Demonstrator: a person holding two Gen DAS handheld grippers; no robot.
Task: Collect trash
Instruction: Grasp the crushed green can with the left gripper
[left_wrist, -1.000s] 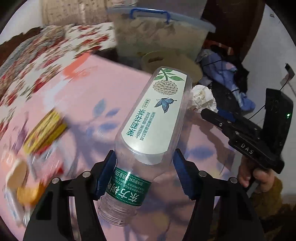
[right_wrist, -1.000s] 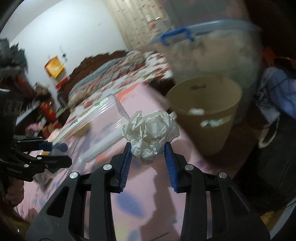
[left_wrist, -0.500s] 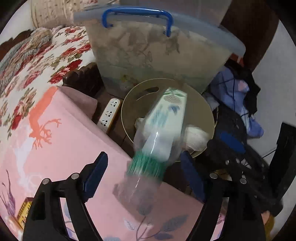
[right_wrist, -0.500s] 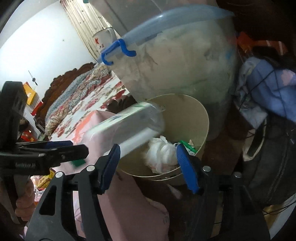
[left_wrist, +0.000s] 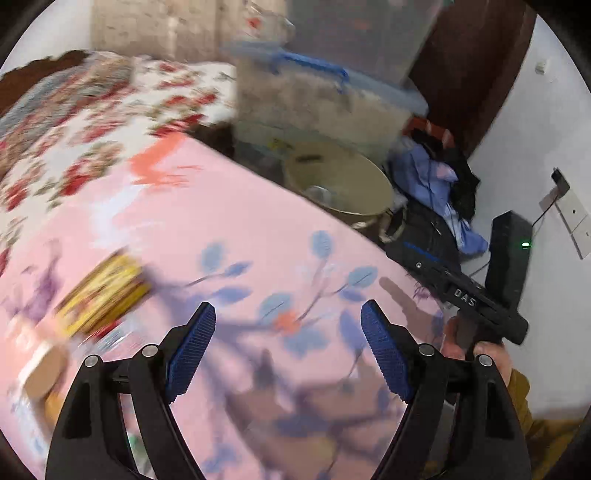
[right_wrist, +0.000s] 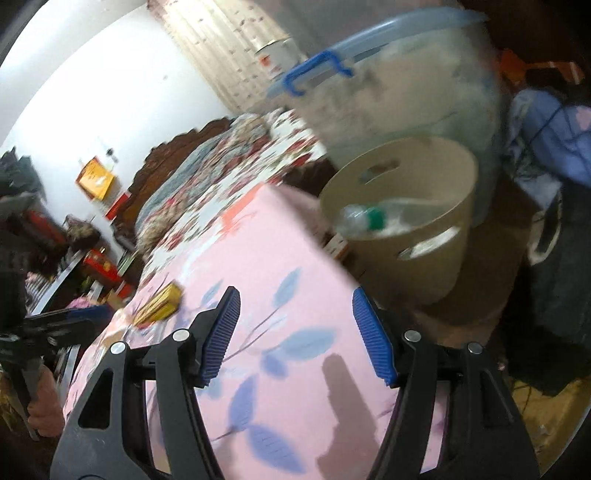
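The tan waste bin (right_wrist: 402, 221) stands off the far corner of the pink cloth-covered table (right_wrist: 258, 280), and the two views give different accounts of it. The right wrist view looks into the bin from a low angle and shows a clear plastic bottle (right_wrist: 369, 218) with a green band lying inside it on its side, with pale crumpled matter under it that is too blurred to name. The left wrist view sees the same bin (left_wrist: 340, 184) from higher up, and only a faint clear shape shows inside. The left wrist view alone shows the right gripper (left_wrist: 410, 258) from outside, near the bin's right side, its hand (left_wrist: 476, 354) at the handle. The right wrist view alone shows the left gripper (right_wrist: 88, 314) far to the bin's left, over the table's near side. Both pairs of blue-padded fingers stand spread wide with nothing between them: the left gripper's fingers (left_wrist: 192, 347) over the floral cloth, the right gripper's fingers (right_wrist: 373, 336) over the table edge nearest the bin. The bottle lies beyond the right fingertips, apart from them. A yellow packet (left_wrist: 103, 291) lies on the table, well left of the bin, blurred.
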